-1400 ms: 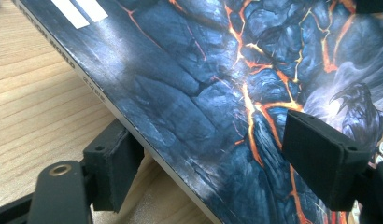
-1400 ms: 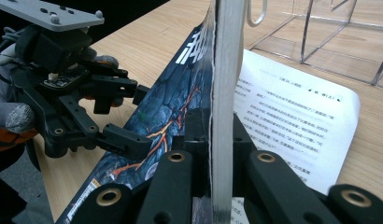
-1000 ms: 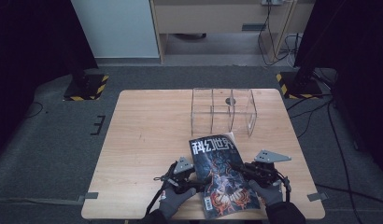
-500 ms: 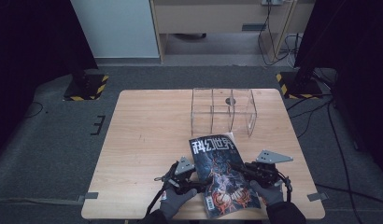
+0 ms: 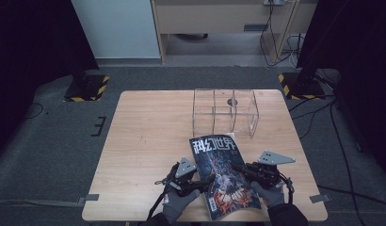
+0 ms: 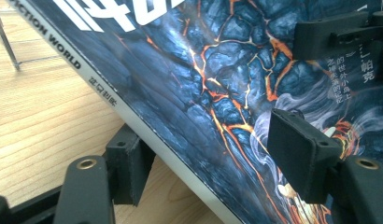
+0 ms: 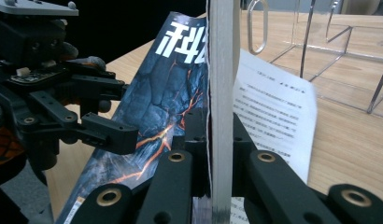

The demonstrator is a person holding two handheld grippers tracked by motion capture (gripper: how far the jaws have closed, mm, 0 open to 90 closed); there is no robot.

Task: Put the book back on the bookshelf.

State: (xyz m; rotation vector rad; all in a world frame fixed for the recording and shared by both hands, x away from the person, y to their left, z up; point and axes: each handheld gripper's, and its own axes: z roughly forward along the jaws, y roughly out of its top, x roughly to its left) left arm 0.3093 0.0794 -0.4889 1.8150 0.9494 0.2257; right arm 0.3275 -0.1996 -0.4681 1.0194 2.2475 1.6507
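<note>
From the high view, the glossy dark-covered magazine with orange lava cracks and white title characters (image 5: 222, 176) lies at the near edge of the pale wooden table (image 5: 148, 141), just in front of the clear acrylic compartment box (image 5: 225, 113), between my two hands.

My right gripper view shows what the high view cannot: the page block seen edge-on, standing upright between my pads, with a white printed inner page (image 7: 273, 116) fanned out to one side. My right gripper (image 5: 247, 170) is clamped on the magazine's right edge.

My left gripper view shows the spine passing between my pads: one pad under the lifted spine edge, the other above the cover. My left gripper (image 5: 200, 181) has just been closing; its jaws straddle the spine, and contact cannot be confirmed.
</note>
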